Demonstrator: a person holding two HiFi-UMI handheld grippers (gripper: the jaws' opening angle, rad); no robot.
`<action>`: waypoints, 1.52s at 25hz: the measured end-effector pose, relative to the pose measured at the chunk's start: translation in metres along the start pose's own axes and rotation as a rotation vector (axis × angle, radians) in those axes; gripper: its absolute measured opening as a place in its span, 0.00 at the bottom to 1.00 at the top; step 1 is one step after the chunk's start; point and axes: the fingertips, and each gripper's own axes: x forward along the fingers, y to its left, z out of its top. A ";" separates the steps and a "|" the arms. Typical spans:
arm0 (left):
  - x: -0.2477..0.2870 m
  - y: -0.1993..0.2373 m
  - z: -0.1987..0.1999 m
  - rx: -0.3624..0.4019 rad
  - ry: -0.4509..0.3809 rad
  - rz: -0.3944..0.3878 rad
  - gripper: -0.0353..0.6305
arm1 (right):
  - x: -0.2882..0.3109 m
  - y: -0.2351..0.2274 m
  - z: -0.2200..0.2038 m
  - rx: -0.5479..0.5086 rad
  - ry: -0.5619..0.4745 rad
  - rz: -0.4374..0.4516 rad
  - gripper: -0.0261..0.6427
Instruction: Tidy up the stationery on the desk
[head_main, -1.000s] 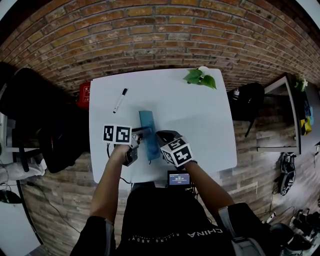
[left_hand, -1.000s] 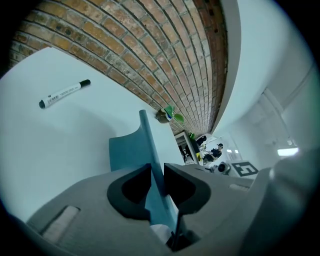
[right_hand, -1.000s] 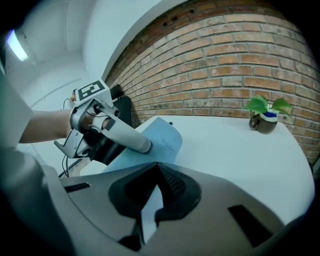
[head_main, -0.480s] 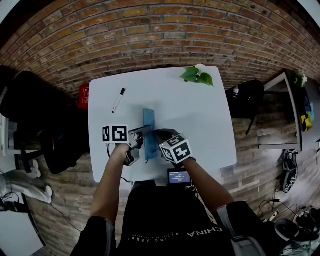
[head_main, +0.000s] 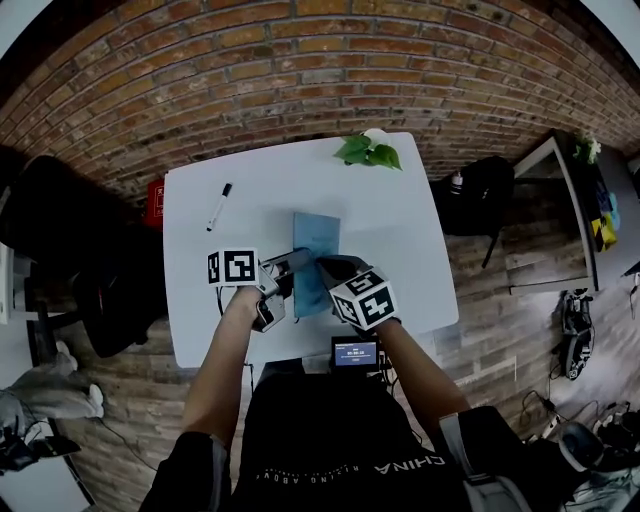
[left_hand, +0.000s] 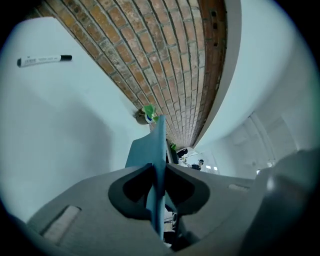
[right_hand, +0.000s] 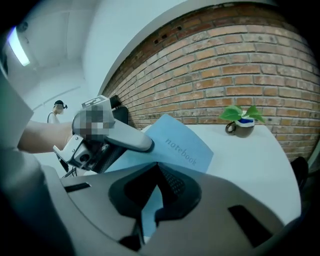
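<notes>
While both grippers meet over the near half of the table (head_main: 400, 230), the blue notebook (head_main: 316, 245) sits between them, each gripping a near part of it. The left gripper (head_main: 295, 262) has just been closing its jaws, and its own view shows them pressed on the notebook, which runs edge-on straight through the gap. The right gripper (head_main: 325, 265) has its jaws fully together on a thin part of the notebook, just beside the left gripper's hold. From the right gripper view the cover slants upward, its printed word "notebook" facing the camera. I cannot tell whether the far edge touches the table. A marker (head_main: 219, 206) lies well apart, near the far left corner. A plant (head_main: 367, 150) stands at the far edge, by the brick wall (head_main: 300, 70).
</notes>
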 end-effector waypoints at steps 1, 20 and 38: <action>0.007 -0.006 0.000 -0.010 -0.006 -0.024 0.16 | -0.008 -0.006 0.002 0.000 -0.005 -0.013 0.05; -0.022 0.082 0.005 -0.099 -0.006 0.132 0.14 | 0.064 0.004 -0.014 -0.014 0.126 0.003 0.05; -0.035 0.149 0.004 0.016 0.099 0.386 0.20 | 0.087 -0.011 -0.074 0.074 0.266 -0.052 0.05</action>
